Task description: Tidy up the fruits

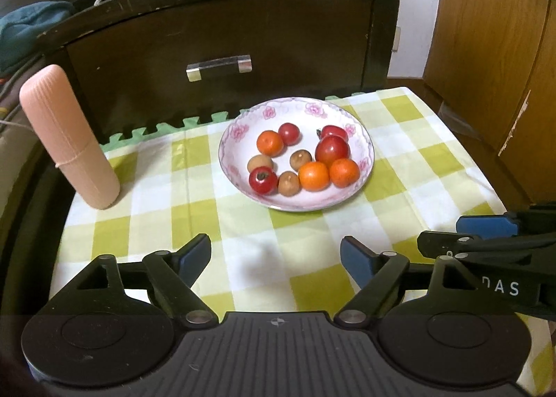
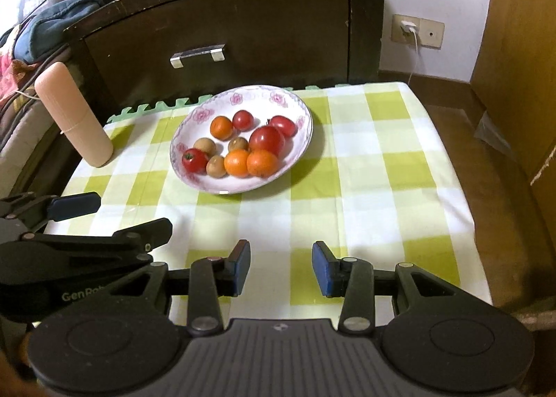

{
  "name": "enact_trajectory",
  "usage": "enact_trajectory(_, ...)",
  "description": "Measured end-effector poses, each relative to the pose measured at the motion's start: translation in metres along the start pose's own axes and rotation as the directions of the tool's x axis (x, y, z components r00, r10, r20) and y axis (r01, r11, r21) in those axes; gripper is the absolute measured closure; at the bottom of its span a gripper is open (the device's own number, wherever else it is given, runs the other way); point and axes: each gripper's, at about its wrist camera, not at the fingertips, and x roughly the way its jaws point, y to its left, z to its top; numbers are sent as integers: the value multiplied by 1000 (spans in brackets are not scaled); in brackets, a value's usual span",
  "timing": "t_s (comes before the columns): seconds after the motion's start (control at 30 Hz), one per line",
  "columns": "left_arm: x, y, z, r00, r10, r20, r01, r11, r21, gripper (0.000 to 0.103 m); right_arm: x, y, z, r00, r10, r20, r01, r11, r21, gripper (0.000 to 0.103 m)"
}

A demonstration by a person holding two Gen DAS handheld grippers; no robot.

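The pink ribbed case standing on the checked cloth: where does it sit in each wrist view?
Left wrist: the pink ribbed case stands at the left edge, left of the flowered plate.
Right wrist: it stands upper left, again left of the plate.
Shared landmark: the drawer handle behind the plate.

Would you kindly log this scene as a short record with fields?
surface: checked cloth
plate: floral rim, holds all the fruit
red fruits: four
orange fruits: three
brown fruits: three
pink case: upright, left of the plate, apart from it
left gripper: open, empty, short of the plate
right gripper: open, empty
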Motion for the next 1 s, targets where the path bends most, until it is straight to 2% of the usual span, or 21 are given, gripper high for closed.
enact_trajectory(0.13,-5,0,-9,1000,15,-1,-15,1000,-9,12,-5,0,-10,1000,1,-2,-1,1000,10,65)
enact_trajectory(0.43,-18,-3,-20,995,100,15,-100,995,11,3,-13,2,-24,1000,0,-2,0,1000,18,65)
enact_trajectory(0.6,-22,-1,-27,997,73,14,-73,997,-10,2,-19,3,-33,1000,2,-2,-2,1000,30,65)
enact_trajectory(1.0,-28,-2,-41,998,70,10,-70,998,-9,3,-23,10,-47,1000,-11,-26,12,1000,22,65)
